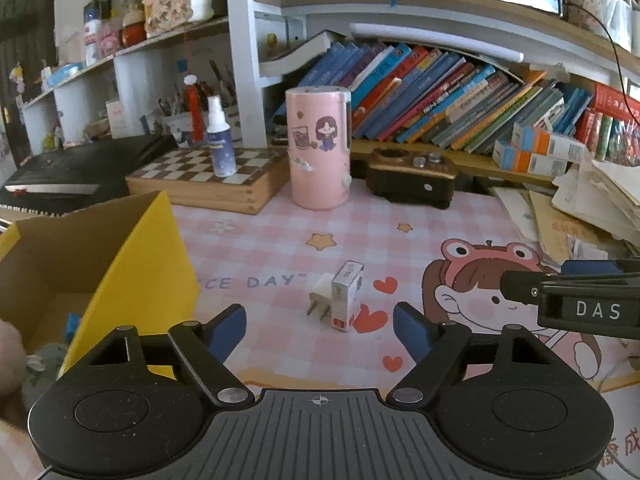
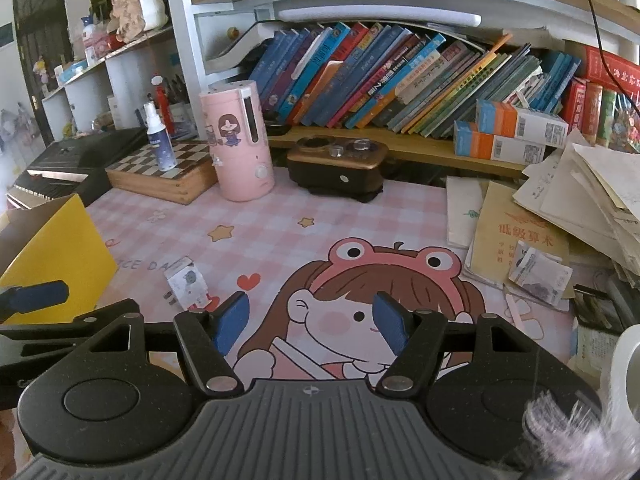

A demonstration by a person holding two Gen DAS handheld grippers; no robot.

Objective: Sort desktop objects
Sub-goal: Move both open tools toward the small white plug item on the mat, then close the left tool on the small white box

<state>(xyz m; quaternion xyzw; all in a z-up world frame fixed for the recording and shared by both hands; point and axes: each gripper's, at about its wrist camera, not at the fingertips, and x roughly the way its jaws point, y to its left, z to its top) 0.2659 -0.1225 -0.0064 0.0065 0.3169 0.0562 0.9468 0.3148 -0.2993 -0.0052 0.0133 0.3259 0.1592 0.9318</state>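
At the centre of the left wrist view, a white plug (image 1: 320, 298) and a small box (image 1: 347, 295) lie touching on the pink desk mat (image 1: 280, 236), probably the next items to sort. The left gripper (image 1: 320, 330) faces them with jaws spread and empty, the yellow cardboard box (image 1: 132, 264) at frame left likely the bin. The right gripper (image 2: 310, 322) hangs spread and empty over the mat's cartoon girl.

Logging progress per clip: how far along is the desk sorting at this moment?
Partly done: the yellow box already holds a few small items, not identifiable. In hand: nothing; the left gripper and right gripper are both open and empty. Left: the small white carton and plug adapter still lie on the pink mat, ahead of the left gripper.
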